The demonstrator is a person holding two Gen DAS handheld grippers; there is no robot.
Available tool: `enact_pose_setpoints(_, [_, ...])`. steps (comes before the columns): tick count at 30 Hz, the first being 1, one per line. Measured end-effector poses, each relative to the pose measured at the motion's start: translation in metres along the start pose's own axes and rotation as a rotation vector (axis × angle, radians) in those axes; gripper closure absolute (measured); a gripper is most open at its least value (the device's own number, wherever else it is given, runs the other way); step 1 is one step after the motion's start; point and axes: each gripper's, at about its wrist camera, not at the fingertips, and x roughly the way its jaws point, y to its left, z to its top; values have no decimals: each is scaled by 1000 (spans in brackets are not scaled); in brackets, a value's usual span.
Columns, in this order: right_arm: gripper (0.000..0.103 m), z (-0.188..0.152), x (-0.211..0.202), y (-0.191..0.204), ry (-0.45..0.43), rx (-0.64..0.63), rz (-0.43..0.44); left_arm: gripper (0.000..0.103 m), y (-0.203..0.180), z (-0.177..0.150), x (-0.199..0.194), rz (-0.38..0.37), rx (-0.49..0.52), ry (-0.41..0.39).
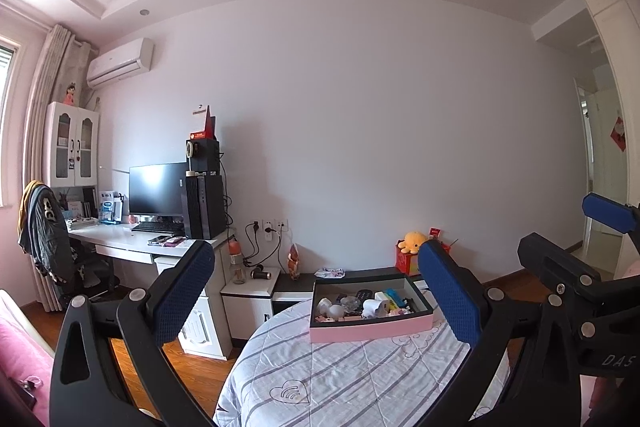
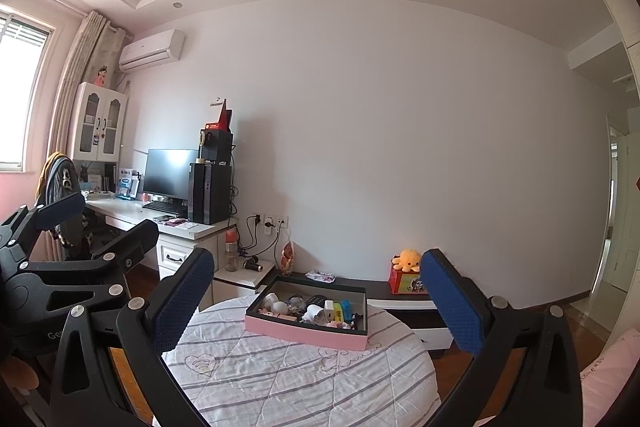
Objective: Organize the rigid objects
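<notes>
Left black plastic two-finger gripper [image 1: 316,291]: angular arms, triangular cutouts, round silver screws at the joints. Fingers carry blue dimpled rubber pads [image 1: 450,301]. Right black plastic two-finger gripper [image 2: 318,301]: same build, same blue textured pads [image 2: 182,299]; partial white lettering on both bodies.

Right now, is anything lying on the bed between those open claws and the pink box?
No. Only bare striped quilt lies between each open hand-held gripper and the box; both wrist views show it.

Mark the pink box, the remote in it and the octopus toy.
pink box [image 2: 306,331]: right wrist view, pink front wall.
remote [image 2: 315,300]: right wrist view, black body.
octopus toy [image 2: 409,259]: right wrist view, head.
</notes>
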Motion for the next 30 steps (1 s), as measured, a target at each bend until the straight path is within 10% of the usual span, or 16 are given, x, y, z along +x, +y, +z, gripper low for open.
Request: enact_pose_setpoints(30, [0, -3, -2, 0, 6, 0, -15, 0, -3, -1, -1, 15, 19, 1])
